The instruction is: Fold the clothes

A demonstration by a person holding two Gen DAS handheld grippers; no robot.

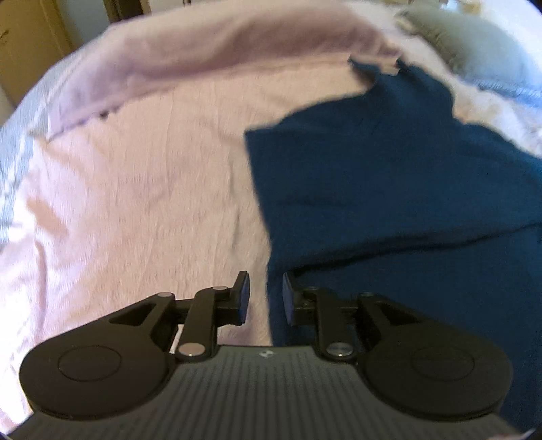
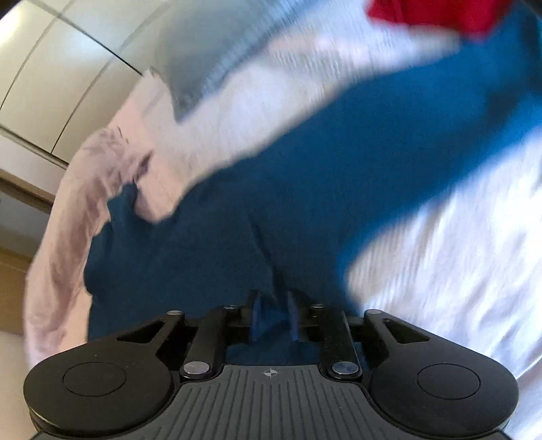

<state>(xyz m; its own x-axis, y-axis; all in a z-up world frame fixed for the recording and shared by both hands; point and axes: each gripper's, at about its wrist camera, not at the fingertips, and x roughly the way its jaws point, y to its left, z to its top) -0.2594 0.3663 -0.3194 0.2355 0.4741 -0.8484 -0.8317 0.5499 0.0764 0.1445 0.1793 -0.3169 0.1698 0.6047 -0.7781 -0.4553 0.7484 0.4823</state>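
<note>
**Blue garment gripped on one side, its other edge between parted jaws**

A dark teal-blue knit garment [image 1: 389,189] lies spread on a bed covered by a pale pink, wrinkled sheet [image 1: 135,203]. In the left wrist view its straight near-left edge runs down toward the camera, and one layer seems to lie over another with a crease crossing toward the right. A rolled pink blanket [image 1: 189,57] lines the far edge of the bed, a grey-white pillow [image 1: 474,44] sits at the far right corner, and a red cloth [image 2: 437,13] lies beyond the garment in the right wrist view.

The left gripper [image 1: 264,301] sits low at the garment's near-left edge, jaws apart, with the cloth's edge passing between them; nothing is pinched. The right gripper [image 2: 273,314] has its jaws drawn close with blue fabric bunched between them, so it appears clamped on the garment. Both views are blurred, which suggests motion.

I judge a fold of this garment to be in hand: one side is gripped, the other is being approached or has just been let go. The pictures do not settle which. Any further fold calls for both edges to be held level so the layers meet squarely.
</note>
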